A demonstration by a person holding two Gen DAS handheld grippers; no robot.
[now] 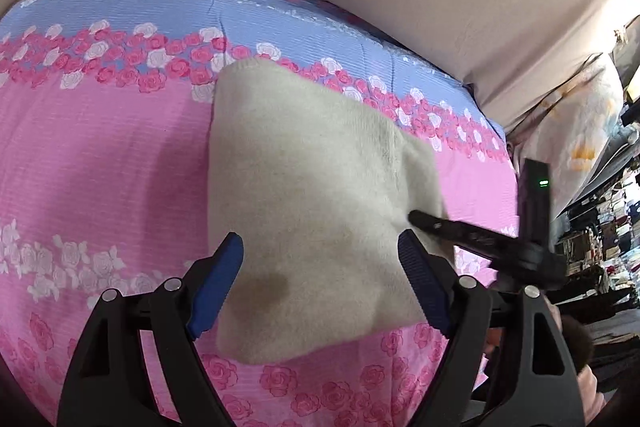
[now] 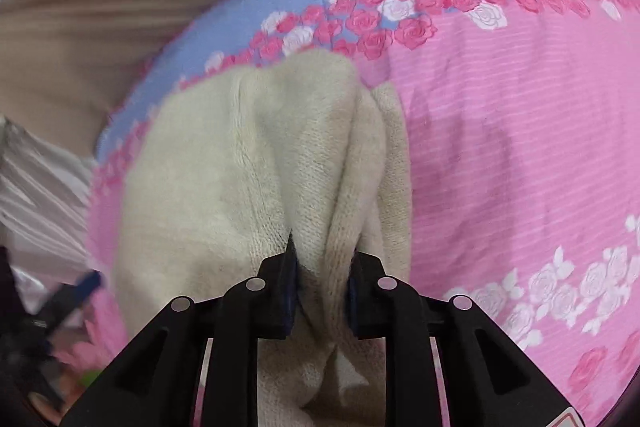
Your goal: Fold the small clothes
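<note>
Right wrist view shows the right tongs (image 2: 322, 277) clamped on a bunched fold of the cream garment (image 2: 240, 163) on the bed (image 2: 520, 107), probably to draw it over; beside that garment, the left tongs (image 1: 320, 259) stand wide, empty.

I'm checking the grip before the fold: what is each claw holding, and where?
The right claw pinches a bunched fold at the near edge of the cream knit garment. The left claw is open, holding nothing.

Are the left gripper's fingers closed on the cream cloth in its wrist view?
No, the left gripper is open, its blue fingers apart above the cream cloth.
</note>
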